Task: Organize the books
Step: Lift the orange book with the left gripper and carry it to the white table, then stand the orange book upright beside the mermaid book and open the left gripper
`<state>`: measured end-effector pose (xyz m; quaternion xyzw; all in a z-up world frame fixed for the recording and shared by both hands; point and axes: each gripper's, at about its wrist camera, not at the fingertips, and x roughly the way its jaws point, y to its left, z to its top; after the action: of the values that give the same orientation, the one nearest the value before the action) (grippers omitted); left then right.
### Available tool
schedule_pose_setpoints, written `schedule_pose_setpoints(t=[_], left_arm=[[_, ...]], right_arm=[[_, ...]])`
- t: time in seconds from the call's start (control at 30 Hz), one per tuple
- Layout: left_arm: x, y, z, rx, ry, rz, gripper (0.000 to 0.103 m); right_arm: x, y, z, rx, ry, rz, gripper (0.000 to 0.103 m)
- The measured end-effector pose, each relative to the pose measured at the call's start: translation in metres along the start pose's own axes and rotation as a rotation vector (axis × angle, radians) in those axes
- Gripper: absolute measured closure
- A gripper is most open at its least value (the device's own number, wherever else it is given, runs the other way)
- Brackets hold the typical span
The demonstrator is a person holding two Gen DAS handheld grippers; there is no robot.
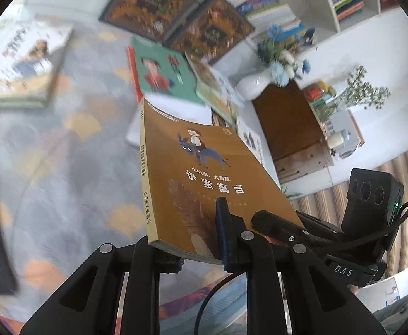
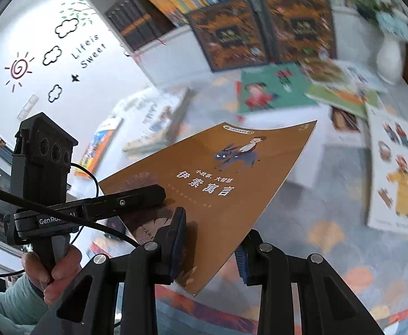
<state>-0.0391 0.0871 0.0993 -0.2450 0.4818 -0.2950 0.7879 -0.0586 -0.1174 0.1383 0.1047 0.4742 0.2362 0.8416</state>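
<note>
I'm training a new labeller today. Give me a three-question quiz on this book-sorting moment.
1. True or false: the brown book lies flat on the rug.
2. Which grippers hold it? A left only; B right only; C both.
3. What stands in the white vase?

Key: 1 false, it is lifted. 2 C, left gripper and right gripper both clamp its near end. 3 flowers.

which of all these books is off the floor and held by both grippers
The brown book with the donkey rider, clamped at its lower edge by the left gripper and the right gripper. The green girl-cover book and the rest lie on the rug.
</note>
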Motion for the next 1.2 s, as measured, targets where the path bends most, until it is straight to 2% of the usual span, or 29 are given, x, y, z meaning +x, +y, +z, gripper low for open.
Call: schedule_pose_setpoints(t=[0.2,0.4,0.53,0.7,0.87,1.07,1.2], left_arm=[[-0.053,0.045,0.040,-0.005,-0.102,0.038,0.088],[-0.090,0.116,0.079,-0.072,-0.183,0.109,0.088],[-0.095,0.155,0.096,-0.121,-0.195,0.128,0.087],[-0.087,0.198,0.118,-0.173,-0.195,0.136,0.086],[-0.078,0.222,0.129,-0.196,-0.174,0.123,0.086],[-0.066,0.249,0.134,-0.251,-0.145,0.151,0.082],[-0.063,0.266,0.135,-0.315,-0.143,0.180,0.081]], right_arm=[[0.053,0.052,0.042,-0.048,-0.017,0.058,0.072],[0.132,0.094,0.089,-0.074,0.044,0.121,0.072],[0.177,0.110,0.115,-0.091,0.101,0.134,0.071],[0.226,0.104,0.141,-0.052,0.170,0.142,0.071],[0.261,0.088,0.160,0.001,0.222,0.148,0.071],[0.288,0.083,0.159,0.019,0.261,0.132,0.071],[0.301,0.074,0.157,0.076,0.280,0.123,0.071]])
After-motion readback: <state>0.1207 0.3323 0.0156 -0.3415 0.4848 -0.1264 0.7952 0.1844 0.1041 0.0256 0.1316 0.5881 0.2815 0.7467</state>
